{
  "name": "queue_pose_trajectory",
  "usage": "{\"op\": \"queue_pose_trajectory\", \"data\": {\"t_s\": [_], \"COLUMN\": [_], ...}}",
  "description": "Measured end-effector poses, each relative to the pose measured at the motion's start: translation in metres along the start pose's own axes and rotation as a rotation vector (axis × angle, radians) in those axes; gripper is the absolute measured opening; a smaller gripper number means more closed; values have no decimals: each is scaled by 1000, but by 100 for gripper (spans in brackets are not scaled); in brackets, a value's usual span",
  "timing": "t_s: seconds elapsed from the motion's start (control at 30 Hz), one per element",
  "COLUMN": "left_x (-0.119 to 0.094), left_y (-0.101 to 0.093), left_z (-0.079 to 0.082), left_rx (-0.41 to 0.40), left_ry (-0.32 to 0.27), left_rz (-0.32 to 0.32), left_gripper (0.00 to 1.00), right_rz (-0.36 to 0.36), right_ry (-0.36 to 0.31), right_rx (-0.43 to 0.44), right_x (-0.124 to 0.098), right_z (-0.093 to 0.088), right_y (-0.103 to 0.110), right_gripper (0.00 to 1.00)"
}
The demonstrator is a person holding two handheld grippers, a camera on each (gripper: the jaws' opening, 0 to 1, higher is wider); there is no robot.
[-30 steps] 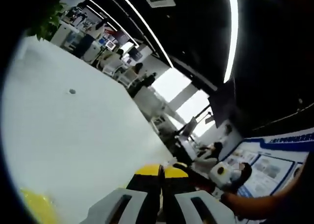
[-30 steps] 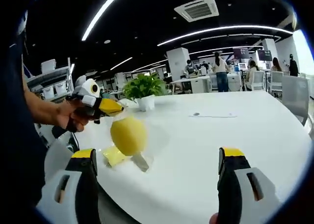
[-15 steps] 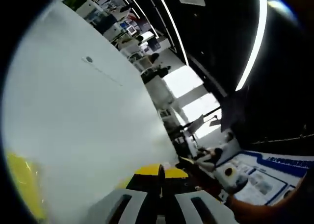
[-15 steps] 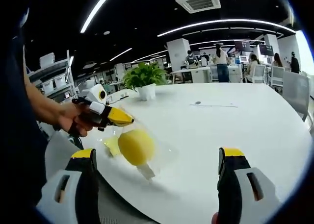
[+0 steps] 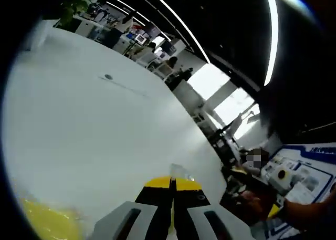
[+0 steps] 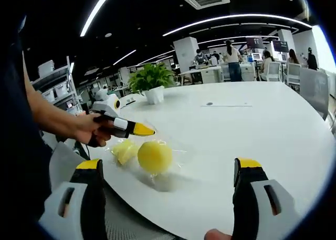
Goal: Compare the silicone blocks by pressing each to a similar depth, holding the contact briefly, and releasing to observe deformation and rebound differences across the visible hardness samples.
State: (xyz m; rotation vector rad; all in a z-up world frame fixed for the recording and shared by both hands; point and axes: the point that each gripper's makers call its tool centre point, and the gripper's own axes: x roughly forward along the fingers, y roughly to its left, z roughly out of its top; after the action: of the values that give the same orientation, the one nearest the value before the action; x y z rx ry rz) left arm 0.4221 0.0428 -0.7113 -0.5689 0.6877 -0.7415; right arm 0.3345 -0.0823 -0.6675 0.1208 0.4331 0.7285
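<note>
A yellow silicone ball (image 6: 154,156) in a clear plastic bag lies on the white table (image 6: 247,124). Just to its left is a flatter yellow piece (image 6: 125,150). In the right gripper view a hand holds my left gripper (image 6: 143,129) just above the ball, jaws together. In the left gripper view my left gripper (image 5: 171,181) is shut, with a scrap of clear film (image 5: 178,171) sticking out past its tips. A yellow blur (image 5: 44,224) sits at the lower left there. My right gripper (image 6: 168,164) stands wide open in front of the ball, holding nothing.
A potted plant (image 6: 149,82) stands at the table's far left, and a small round disc (image 6: 209,104) lies near the middle. The table's near edge (image 6: 157,219) runs between my right jaws. Desks, chairs and people fill the room behind.
The bagged ball hung from my left gripper above the table; now it rests on the table, with the left gripper lower and closer to it. My right gripper stays open.
</note>
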Motion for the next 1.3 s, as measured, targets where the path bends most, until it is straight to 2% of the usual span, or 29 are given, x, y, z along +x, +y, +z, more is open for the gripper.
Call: {"op": "queue_pose_trajectory", "data": {"t_s": [0.07, 0.2, 0.27, 0.33, 0.37, 0.4, 0.6, 0.77, 0.87, 1.07, 1.17, 1.3], "left_x": [3, 5, 4, 4, 3, 4, 7, 7, 6, 7, 9, 9], "left_y": [9, 25, 28, 29, 32, 33, 46, 59, 68, 72, 78, 79], "left_z": [-2, -5, -4, -6, -9, -11, -19, -22, -25, -27, -28, -30], "left_rx": [60, 104, 179, 192, 238, 248, 230, 243, 220, 233, 188, 232], "left_ry": [18, 31, 31, 41, 65, 78, 104, 120, 126, 144, 149, 163], "left_rz": [30, 78, 76, 72, 78, 77, 97, 154, 171, 173, 185, 188], "left_gripper": [0, 0, 0, 0, 0, 0, 0, 0, 0, 0, 0, 0], "right_rz": [0, 2, -6, -11, -12, -13, -10, -11, -8, 1, 1, 2], "right_ry": [0, 9, 6, 3, 2, -1, 9, 10, 21, 27, 20, 26], "right_rx": [-9, -13, -12, -9, -6, -3, 14, 21, 22, 30, 29, 23], "right_x": [2, 3, 4, 4, 5, 5, 7, 8, 11, 19, 21, 22], "right_z": [0, -2, 0, 0, 1, 1, -4, -3, -4, -2, 2, -1], "right_y": [2, 3, 2, 1, 1, 1, 2, 1, 0, 1, 2, 5], "right_gripper": [96, 96, 96, 96, 96, 96, 96, 96, 96, 96, 96, 96]}}
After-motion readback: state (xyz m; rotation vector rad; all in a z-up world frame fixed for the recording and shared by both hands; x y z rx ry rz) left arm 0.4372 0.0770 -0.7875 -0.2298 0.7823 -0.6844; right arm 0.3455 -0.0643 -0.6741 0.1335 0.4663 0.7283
